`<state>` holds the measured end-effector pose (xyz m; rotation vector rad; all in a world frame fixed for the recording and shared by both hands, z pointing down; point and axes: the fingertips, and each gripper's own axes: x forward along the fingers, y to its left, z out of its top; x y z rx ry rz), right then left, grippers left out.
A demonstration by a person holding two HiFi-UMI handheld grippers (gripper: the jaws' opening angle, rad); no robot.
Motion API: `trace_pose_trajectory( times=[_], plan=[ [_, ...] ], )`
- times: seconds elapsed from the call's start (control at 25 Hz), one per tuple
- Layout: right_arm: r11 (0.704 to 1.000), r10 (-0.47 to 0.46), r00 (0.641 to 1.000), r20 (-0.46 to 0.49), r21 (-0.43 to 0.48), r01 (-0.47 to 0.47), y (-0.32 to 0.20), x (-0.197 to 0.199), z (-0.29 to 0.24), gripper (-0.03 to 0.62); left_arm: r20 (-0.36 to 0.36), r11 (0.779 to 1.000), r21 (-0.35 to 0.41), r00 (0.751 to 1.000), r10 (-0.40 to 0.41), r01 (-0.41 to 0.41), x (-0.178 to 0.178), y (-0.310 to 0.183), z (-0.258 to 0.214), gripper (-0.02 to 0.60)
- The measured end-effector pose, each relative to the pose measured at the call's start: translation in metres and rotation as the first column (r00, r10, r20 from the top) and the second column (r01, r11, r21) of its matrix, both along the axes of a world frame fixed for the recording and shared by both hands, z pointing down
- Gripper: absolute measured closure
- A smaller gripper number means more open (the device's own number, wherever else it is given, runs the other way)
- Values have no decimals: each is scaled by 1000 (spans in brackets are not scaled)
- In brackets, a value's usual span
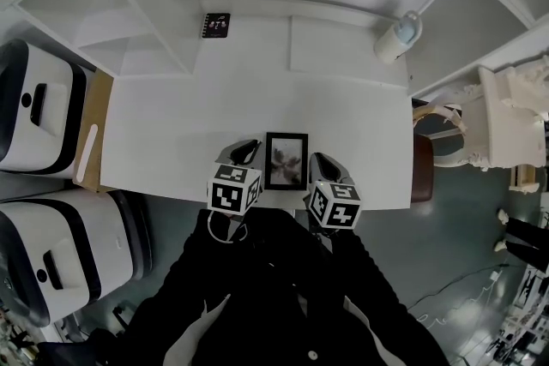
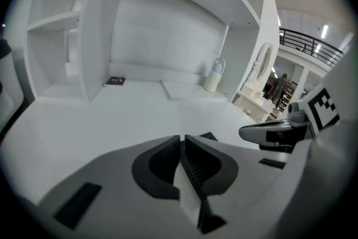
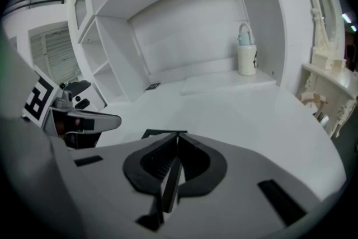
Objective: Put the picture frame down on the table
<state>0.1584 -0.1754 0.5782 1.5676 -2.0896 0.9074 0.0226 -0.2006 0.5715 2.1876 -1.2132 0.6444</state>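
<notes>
A black picture frame (image 1: 286, 160) with a dark photo lies flat on the white table (image 1: 171, 133), close to the front edge. My left gripper (image 1: 244, 152) rests just left of it, jaws pressed together with nothing between them. To the frame's right is my right gripper (image 1: 322, 160), also shut and empty. In the left gripper view, a corner of the frame (image 2: 210, 136) peeks out right of the left gripper (image 2: 182, 140). The right gripper view shows the frame's edge (image 3: 151, 133) just left of the right gripper (image 3: 176, 137).
A white shelf unit (image 1: 129, 4) rises behind and left of the table. A small black card (image 1: 215, 25), a flat white mat (image 1: 343, 47) and a white jug (image 1: 399, 37) sit at the back. White machines (image 1: 34, 107) stand left; a chair (image 1: 422, 167) stands right.
</notes>
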Motion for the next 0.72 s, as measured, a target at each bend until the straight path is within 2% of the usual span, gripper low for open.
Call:
trace_pose_trajectory(
  times=[0.04, 0.2, 0.32, 0.56, 0.72],
  plan=[
    [1000, 0, 1000, -4, 31, 0, -3, 1, -9, 592, -2, 999, 35, 1000, -17, 17, -3, -3, -10, 577],
    [990, 2, 1000, 6, 141, -3, -15, 2, -49, 592, -43, 985, 166, 998, -45, 51, -7, -11, -52, 580],
    [973, -7, 1000, -15, 230, 10, -23, 4, -81, 592, -76, 965, 259, 997, -29, 48, -2, -15, -90, 580],
    [933, -20, 1000, -11, 359, 23, -32, 5, -136, 592, -34, 886, 463, 998, 55, -34, 14, -14, -167, 580],
    [896, -28, 999, -41, 443, 43, -33, 5, -170, 592, -46, 853, 521, 998, 45, -14, 13, -10, -198, 580]
  ],
)
